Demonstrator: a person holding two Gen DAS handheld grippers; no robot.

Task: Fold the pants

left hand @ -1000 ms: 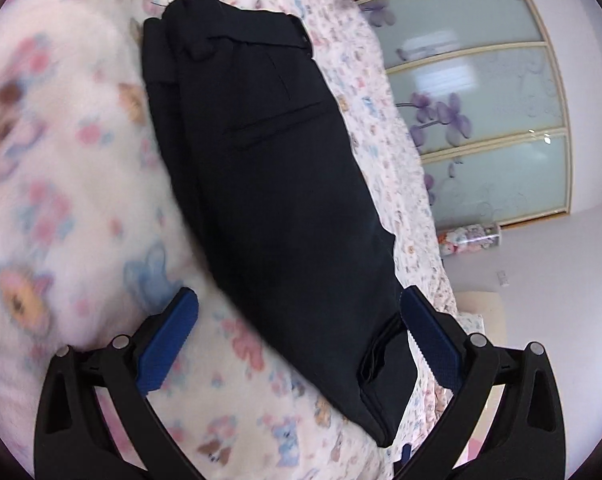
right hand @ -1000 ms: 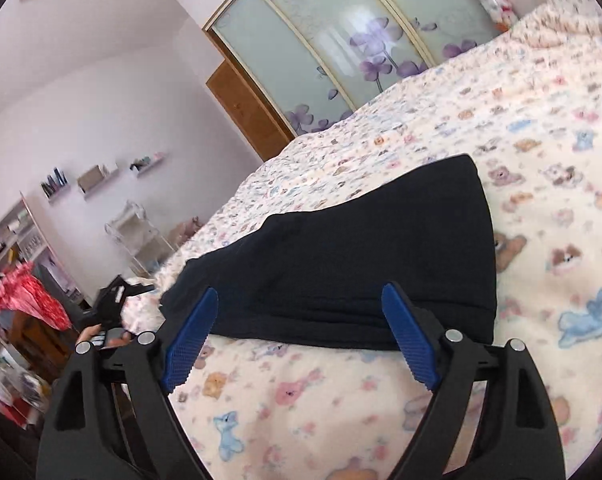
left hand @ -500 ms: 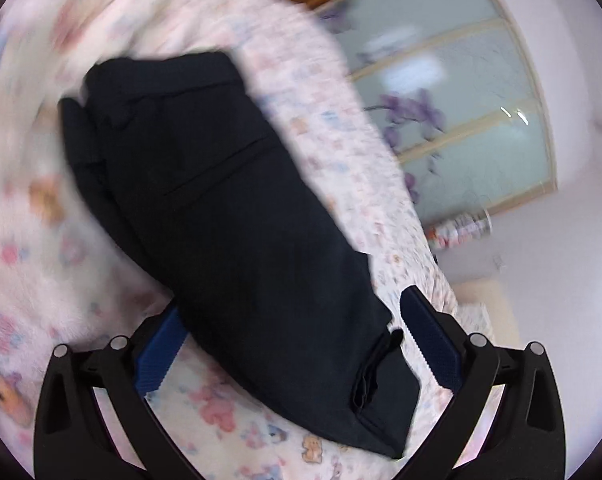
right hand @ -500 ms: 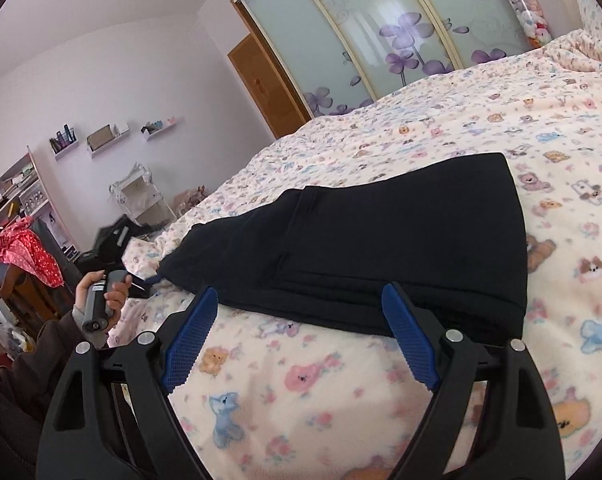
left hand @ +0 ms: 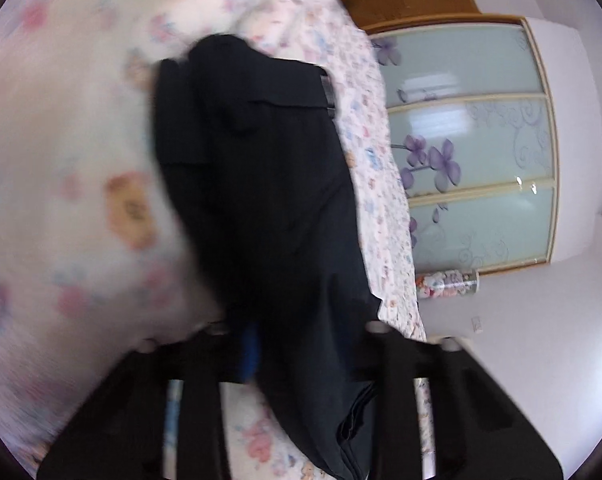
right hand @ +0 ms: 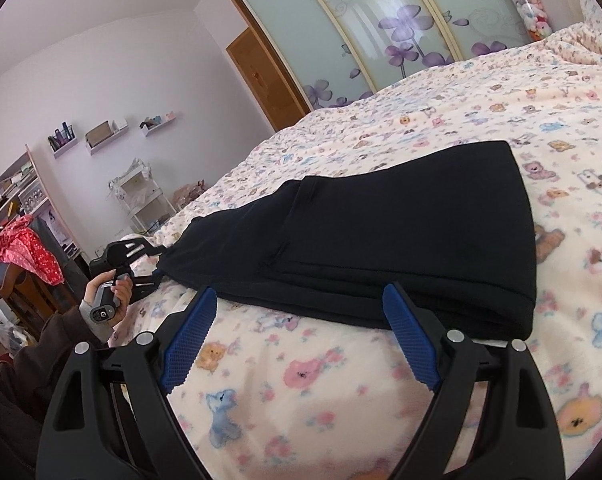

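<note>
From the left wrist, the black pants (left hand: 261,200) lie lengthwise on the teddy-print bedspread (left hand: 81,208), waistband at the far end near the sliding wardrobe doors (left hand: 473,140). The left gripper (left hand: 305,344) has just been closing: its jaws have drawn in narrow around the near leg end, and dark cloth fills the gap between them, hiding all but a strip of one blue pad. The picture is blurred, but it looks like a pinch on the cuffs.

From the right wrist, the pants (right hand: 401,240) look already doubled leg on leg, with stacked edges along the near side. The right gripper (right hand: 297,332) stands wide, holding nothing, its tips just short of that long edge. Off to the side a hand (right hand: 113,292) holds the other gripper at the tapering end of the cloth.

I'd say the lengthwise fold is done; bringing the cuffs up toward the waistband is left, and it has barely begun
</note>
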